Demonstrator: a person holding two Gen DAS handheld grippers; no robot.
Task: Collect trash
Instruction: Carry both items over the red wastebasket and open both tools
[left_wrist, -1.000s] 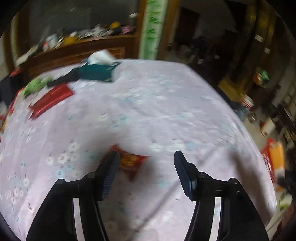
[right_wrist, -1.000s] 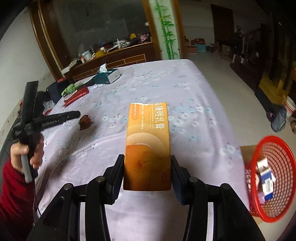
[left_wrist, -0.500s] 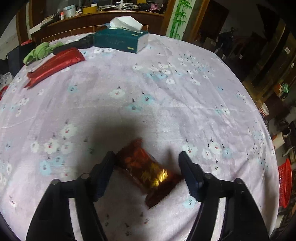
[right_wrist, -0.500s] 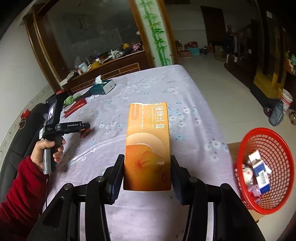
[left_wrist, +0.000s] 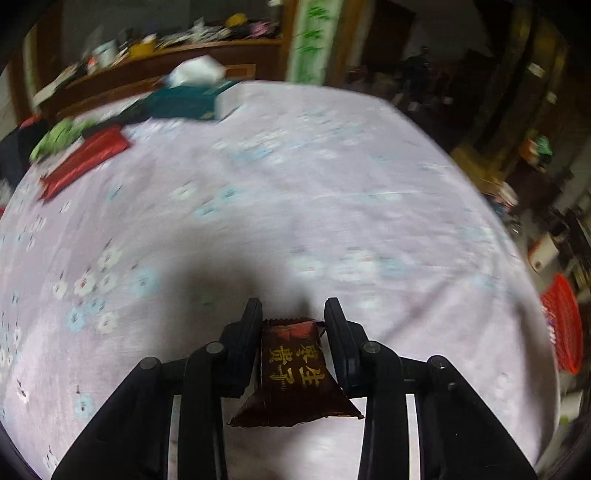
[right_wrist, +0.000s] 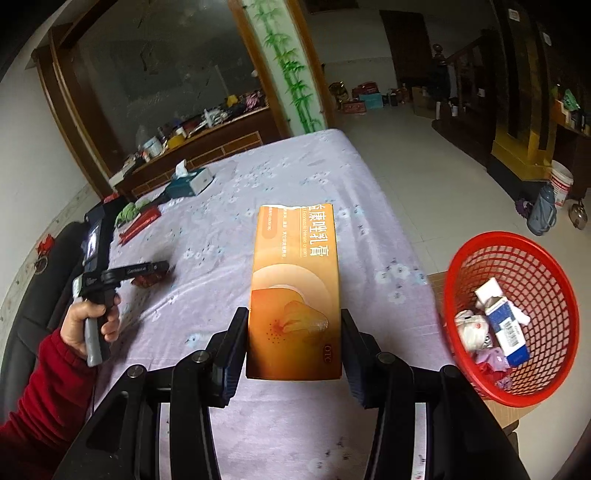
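Observation:
My left gripper (left_wrist: 293, 314) is shut on a dark red candy wrapper (left_wrist: 293, 373) with gold characters, held just above the lilac flowered tablecloth (left_wrist: 295, 177). In the right wrist view the left gripper (right_wrist: 162, 266) shows at the left with the wrapper (right_wrist: 147, 280) in it. My right gripper (right_wrist: 293, 321) is shut on an orange ointment box (right_wrist: 295, 291), held over the table's right side. The red mesh trash basket (right_wrist: 476, 258) stands to the right below the table edge, holding several scraps; it also shows in the left wrist view (left_wrist: 561, 328).
A teal tissue box (left_wrist: 188, 101), a long red packet (left_wrist: 85, 160) and a green cloth (left_wrist: 55, 138) lie at the table's far left. A cluttered wooden sideboard (right_wrist: 207, 136) stands behind. A thermos (right_wrist: 543, 214) and a white bucket (right_wrist: 561, 184) sit on the floor.
My left gripper has closed on the candy wrapper and lifted it slightly. My right gripper has moved the orange box rightward, nearer the red basket.

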